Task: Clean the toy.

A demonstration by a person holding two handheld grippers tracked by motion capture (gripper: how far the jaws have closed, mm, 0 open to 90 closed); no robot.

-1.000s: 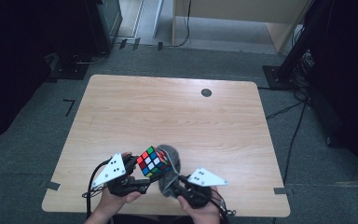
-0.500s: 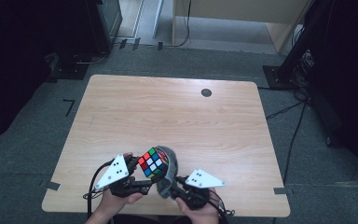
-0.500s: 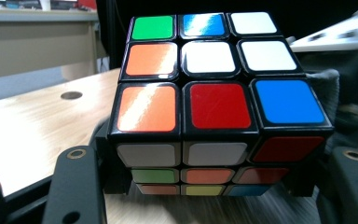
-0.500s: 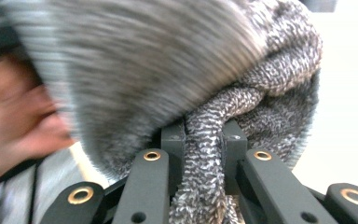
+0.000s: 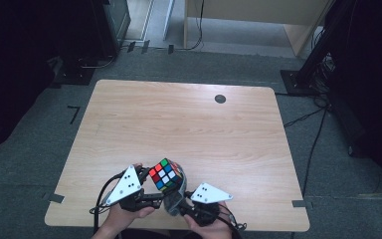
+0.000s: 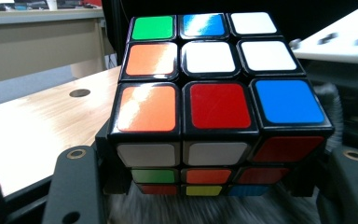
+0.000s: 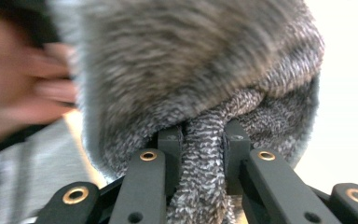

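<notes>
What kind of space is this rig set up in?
Probably a lab or recording room, not a home. One bare wooden table with a cable hole stands on grey carpet. Black stands and loose cables flank it, and tape marks are stuck to the floor.

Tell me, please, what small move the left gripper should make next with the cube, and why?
Probably ease the cube down into the grey fuzzy cloth. The left gripper is shut on the cube, and the right gripper pinches a fold of the cloth, whose fuzz lies just under the cube in the left gripper view. Both are near the table's front edge.
</notes>
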